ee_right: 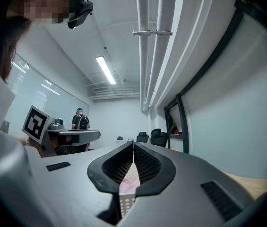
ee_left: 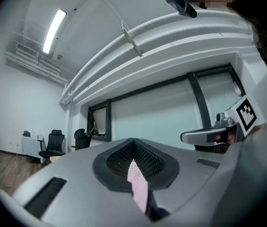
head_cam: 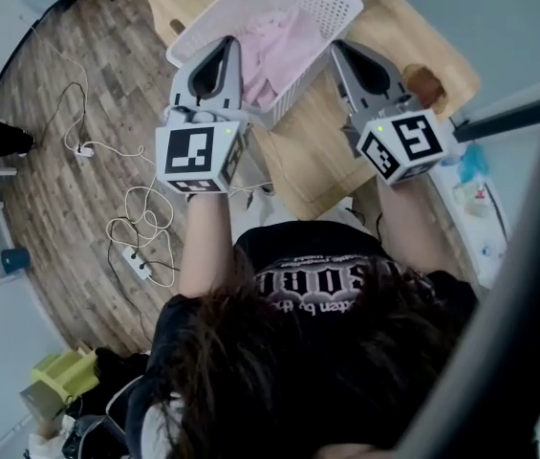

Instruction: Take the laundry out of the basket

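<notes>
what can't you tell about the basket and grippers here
- Head view: basket far corner cut off by the top edge; pink laundry hides its bottom, piece count unclear.
- Right gripper view: right gripper jaws meet; what they pinch, if anything, is unclear.
- Left gripper view: left gripper grips a strip of laundry; its body hides the rest.

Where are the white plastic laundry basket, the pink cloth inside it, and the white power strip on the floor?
White plastic laundry basket (head_cam: 327, 10): head view, perforated right wall.
Pink cloth (head_cam: 284, 46): head view, its middle.
White power strip (head_cam: 138, 262): head view, its body.
</notes>
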Available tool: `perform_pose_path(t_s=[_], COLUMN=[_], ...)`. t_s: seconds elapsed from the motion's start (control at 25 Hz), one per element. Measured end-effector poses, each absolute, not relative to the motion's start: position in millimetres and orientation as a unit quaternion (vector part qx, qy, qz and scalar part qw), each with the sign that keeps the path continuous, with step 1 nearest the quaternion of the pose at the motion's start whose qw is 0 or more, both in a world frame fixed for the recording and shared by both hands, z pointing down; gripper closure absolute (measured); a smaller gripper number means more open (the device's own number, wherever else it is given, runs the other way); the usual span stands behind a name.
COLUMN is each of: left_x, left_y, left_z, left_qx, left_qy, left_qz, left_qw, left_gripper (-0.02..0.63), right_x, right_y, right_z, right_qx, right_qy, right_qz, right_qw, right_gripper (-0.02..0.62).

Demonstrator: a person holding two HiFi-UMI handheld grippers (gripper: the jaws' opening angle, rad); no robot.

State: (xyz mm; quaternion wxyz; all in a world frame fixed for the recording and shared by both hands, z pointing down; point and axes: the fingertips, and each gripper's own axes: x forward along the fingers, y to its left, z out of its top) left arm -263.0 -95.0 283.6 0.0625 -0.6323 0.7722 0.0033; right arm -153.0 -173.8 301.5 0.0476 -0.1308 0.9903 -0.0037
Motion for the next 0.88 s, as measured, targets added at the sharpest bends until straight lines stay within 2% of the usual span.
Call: perform_pose_path(t_s=[0.88], left_x=[-309.1], left_y=[-187.4], left_z=[288.7], left_qx=[-0.765], left_qy=[0.643], left_qz=[-0.026], left_qw=[0.03], left_gripper=[0.602], right_x=[-190.6], right_y=[-212.5], right_z=[288.9], right_qx=[-0.285], right_qy=[0.957], right_qz=[0.009], right_qw=[0.046], right_gripper=[0.566])
